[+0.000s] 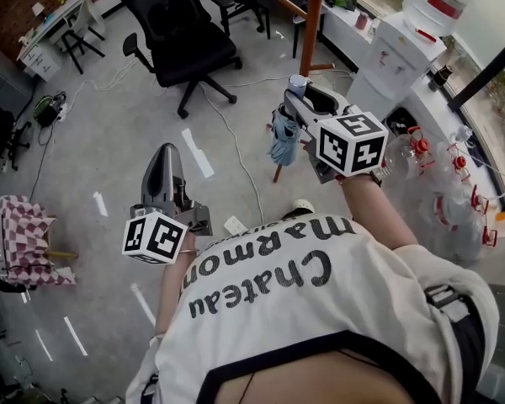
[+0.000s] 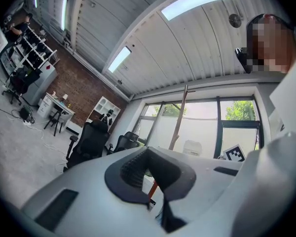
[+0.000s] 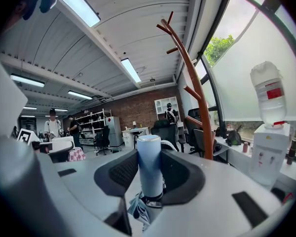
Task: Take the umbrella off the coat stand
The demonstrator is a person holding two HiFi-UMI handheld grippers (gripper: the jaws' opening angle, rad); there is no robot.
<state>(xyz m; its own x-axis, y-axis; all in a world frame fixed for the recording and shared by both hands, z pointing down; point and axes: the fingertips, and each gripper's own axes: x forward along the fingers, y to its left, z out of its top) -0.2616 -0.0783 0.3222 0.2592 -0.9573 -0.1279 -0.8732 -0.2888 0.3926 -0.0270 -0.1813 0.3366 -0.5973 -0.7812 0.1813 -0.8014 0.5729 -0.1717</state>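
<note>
Fingers (image 1: 305, 106) of the right gripper (image 1: 297, 91) hold the folded umbrella (image 1: 284, 139), hanging near the coat stand (image 1: 311, 23). Only the left gripper view shows the left gripper (image 2: 149, 171) narrowly parted and empty. Only the right gripper view shows the pale-blue handle (image 3: 150, 167) pinched upright.

Bright, even light across an office.
Ceiling strips (image 2: 200, 1) and windows (image 2: 202, 127) glare white; both gripper views bend strongly with dark corners; left tongs (image 2: 149, 176) soft up close; shadows faint.
</note>
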